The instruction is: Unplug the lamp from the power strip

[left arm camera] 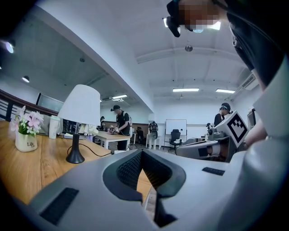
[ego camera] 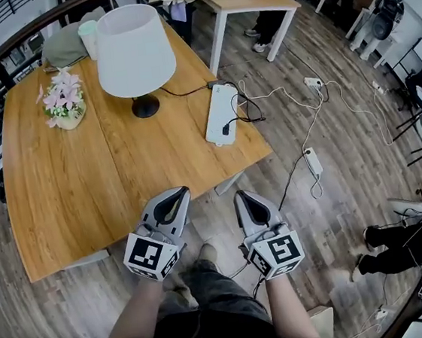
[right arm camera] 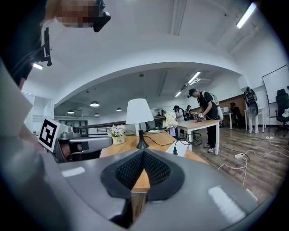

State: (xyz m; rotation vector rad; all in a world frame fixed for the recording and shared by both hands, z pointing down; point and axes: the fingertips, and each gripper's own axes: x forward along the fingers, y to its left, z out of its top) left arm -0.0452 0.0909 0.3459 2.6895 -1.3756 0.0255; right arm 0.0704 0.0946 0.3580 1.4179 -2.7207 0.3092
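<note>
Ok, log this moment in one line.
left gripper: shut, empty | right gripper: shut, empty | black plug: seated in power strip | lamp: on table

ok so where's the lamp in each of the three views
head view: lamp at top centre, standing on the far part of the table.
left gripper view: lamp at left, mid height.
right gripper view: lamp at centre.
shared landmark: the flower pot, left of the lamp in all three.
</note>
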